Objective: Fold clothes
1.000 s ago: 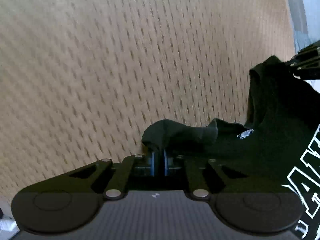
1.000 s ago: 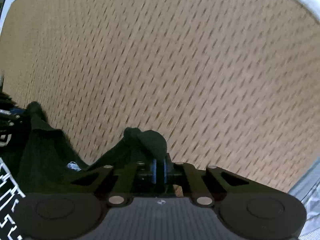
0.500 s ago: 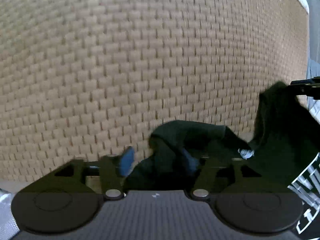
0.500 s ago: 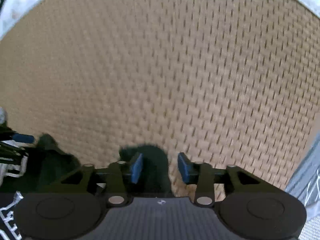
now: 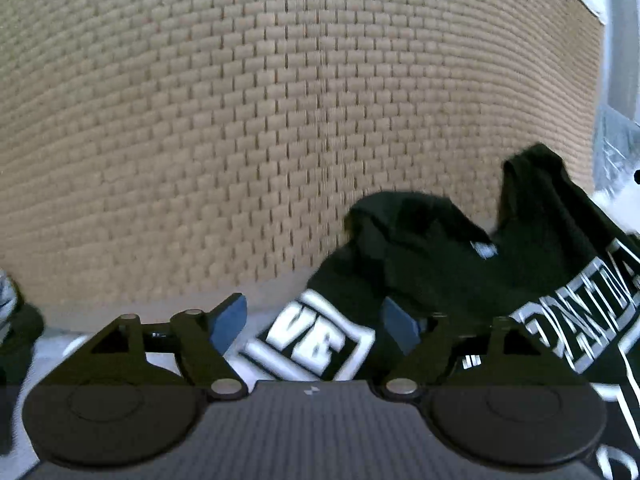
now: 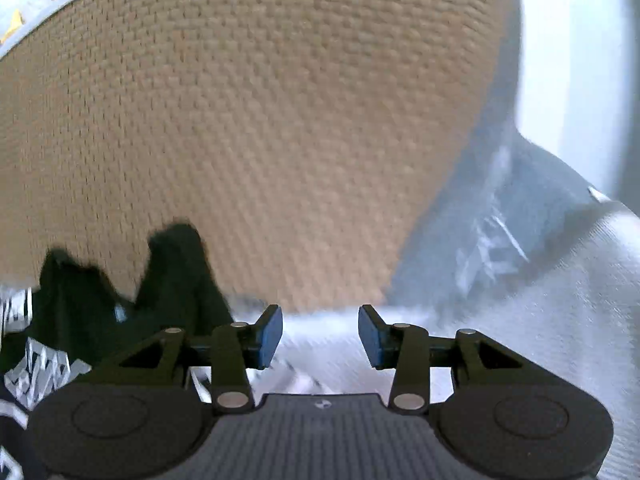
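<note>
Now that both sets of fingers stand released, treat this as the let-go and reset between folds, and do it cleanly. Your left gripper (image 5: 314, 322) has just been opening; its blue pads (image 5: 229, 320) stand wide apart and press on nothing, though a lobe of the black shirt (image 5: 420, 240) with white lettering lies in the gap between them, close against the pad on the picture's right. Draw that hand straight back along its own line rather than sideways, so the pad does not catch the cloth and drag the fold out of shape. Your right gripper (image 6: 319, 336) has also just opened: the gap is bare, with only pale cloth (image 6: 540, 340) beneath it. You can move that hand freely.

Before the next pinch, I would let the garment settle and check that the two bunched peaks have dropped flat onto the woven tan surface (image 5: 280, 120); they look rumpled and stand up a little, so a smoothing pass may be worth it.

In the left wrist view the shirt runs from between the fingers out to the right and up, and its printed front reaches the right edge. In the right wrist view the shirt (image 6: 172, 272) lies to the left of the fingers, beside the left one and clear of the gap. A grey-blue cloth (image 6: 480, 240) sits to the right, apart from the shirt.
</note>
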Demonstrator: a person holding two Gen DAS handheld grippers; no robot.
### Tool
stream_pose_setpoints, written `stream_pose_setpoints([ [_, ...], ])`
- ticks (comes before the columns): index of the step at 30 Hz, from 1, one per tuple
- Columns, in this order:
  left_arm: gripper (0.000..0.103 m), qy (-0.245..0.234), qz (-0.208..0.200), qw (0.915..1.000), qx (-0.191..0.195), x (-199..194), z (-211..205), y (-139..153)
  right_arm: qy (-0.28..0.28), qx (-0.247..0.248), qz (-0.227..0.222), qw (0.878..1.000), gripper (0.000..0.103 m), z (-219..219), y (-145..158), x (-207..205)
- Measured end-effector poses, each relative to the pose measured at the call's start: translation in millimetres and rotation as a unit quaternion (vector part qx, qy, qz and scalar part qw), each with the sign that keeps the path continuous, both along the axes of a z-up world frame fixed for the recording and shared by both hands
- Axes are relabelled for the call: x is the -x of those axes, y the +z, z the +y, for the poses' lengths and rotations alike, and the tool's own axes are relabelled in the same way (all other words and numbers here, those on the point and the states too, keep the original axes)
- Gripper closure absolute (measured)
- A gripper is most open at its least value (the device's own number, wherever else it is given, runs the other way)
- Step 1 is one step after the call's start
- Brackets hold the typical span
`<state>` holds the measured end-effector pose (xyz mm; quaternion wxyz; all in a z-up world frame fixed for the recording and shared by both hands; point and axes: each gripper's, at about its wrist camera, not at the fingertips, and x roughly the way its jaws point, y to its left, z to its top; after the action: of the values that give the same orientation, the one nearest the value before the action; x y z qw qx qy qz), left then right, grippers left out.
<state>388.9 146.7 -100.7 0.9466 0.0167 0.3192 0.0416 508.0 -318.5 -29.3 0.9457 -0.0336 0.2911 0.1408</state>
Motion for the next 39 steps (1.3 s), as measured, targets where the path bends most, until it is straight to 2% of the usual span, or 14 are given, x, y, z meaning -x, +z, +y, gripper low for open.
stream_pose_setpoints([
  [4, 0.022, -0.007, 0.02, 0.9997, -0.009, 35, 10, 5, -0.017, 0.011, 0.046, 0.999, 0.057, -48, -13, 30],
  [7, 0.021, 0.007, 0.026, 0.9996, 0.004, 61, 22, 6, -0.042, 0.011, 0.078, 0.996, 0.057, -83, -24, 54],
  [11, 0.021, 0.023, 0.031, 0.9992, 0.014, 92, 37, 3, -0.059, 0.03, 0.095, 0.993, 0.057, -115, -34, 93],
  [15, 0.021, 0.043, 0.036, 0.9982, 0.02, 112, 46, 3, -0.08, 0.018, 0.1, 0.992, 0.057, -143, -29, 122],
  [19, 0.021, 0.059, 0.024, 0.9968, 0.048, 123, 38, 10, -0.106, 0.004, 0.099, 0.989, 0.057, -160, -31, 142],
  [23, 0.021, 0.077, 0.01, 0.9923, 0.096, 130, 8, 14, -0.129, -0.009, 0.089, 0.988, 0.057, -164, -30, 156],
  [26, 0.021, 0.075, 0.001, 0.9937, 0.083, 131, -27, 11, -0.144, -0.027, 0.083, 0.986, 0.057, -167, -30, 167],
  [29, 0.021, 0.059, 0.001, 0.9959, 0.069, 133, -66, 2, -0.141, -0.037, 0.052, 0.988, 0.057, -168, -25, 178],
  [31, 0.021, 0.041, 0.004, 0.9971, 0.064, 134, -95, -7, -0.138, -0.016, 0.021, 0.99, 0.057, -165, -21, 187],
  [34, 0.021, 0.021, -0.008, 0.9977, 0.064, 137, -131, -22, -0.133, -0.013, 0.03, 0.991, 0.057, -163, -20, 187],
  [39, 0.021, 0.034, -0.002, 0.9972, 0.066, 131, -169, -52, -0.114, -0.02, 0.048, 0.992, 0.057, -160, -22, 185],
])
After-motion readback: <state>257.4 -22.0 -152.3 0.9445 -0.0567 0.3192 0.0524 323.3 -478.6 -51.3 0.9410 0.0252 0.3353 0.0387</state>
